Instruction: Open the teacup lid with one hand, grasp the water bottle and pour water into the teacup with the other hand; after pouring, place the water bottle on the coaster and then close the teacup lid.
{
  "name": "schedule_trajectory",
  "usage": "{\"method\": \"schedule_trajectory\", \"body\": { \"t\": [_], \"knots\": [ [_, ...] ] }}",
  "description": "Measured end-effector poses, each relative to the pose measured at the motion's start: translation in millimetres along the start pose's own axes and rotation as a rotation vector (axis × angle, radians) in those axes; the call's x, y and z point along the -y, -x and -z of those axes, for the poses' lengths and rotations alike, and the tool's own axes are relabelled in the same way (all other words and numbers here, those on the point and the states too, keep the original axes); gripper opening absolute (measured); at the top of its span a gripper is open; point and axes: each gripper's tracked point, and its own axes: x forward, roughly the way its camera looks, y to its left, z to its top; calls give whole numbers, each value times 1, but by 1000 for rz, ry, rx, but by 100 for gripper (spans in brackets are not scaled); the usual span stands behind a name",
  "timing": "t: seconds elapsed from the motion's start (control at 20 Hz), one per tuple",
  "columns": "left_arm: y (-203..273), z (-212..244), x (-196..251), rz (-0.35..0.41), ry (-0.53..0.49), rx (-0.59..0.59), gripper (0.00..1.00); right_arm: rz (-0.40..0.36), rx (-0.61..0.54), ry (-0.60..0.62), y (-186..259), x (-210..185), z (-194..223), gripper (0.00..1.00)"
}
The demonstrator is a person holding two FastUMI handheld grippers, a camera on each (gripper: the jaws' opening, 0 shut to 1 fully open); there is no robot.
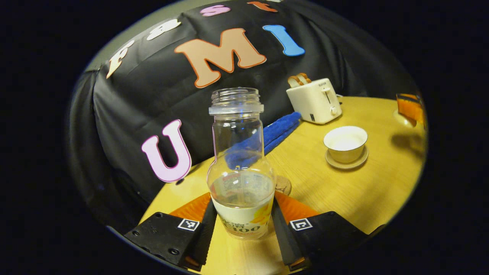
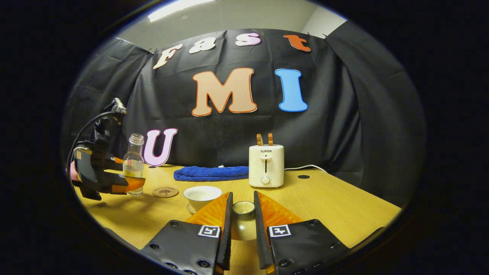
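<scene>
While the right gripper point(image 2: 242, 217) holds the lid point(image 2: 243, 209) clamped between its fingers beside the open cup point(image 2: 202, 195), the left gripper point(image 1: 241, 223) closes on the bottle point(image 1: 240, 172). Pouring seems next: lift, carry and tilt over the cup. The table point(image 1: 344, 191) between is bare; the coaster point(image 2: 165, 191) lies near.
</scene>
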Motion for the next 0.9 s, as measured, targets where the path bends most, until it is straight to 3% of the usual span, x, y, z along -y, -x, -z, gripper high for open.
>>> {"method": "schedule_trajectory", "body": {
  "t": [0.35,0.5,0.9],
  "knots": [
    [-20,-11,-7,-103,-396,-70,71,39,0,1,2,17,0,32],
    [-23,-9,-1,-105,-543,-80,71,32,-2,0,2,19,0,32],
    [-37,-14,10,-93,-750,-99,71,27,-4,0,1,24,0,31]
  ]
}}
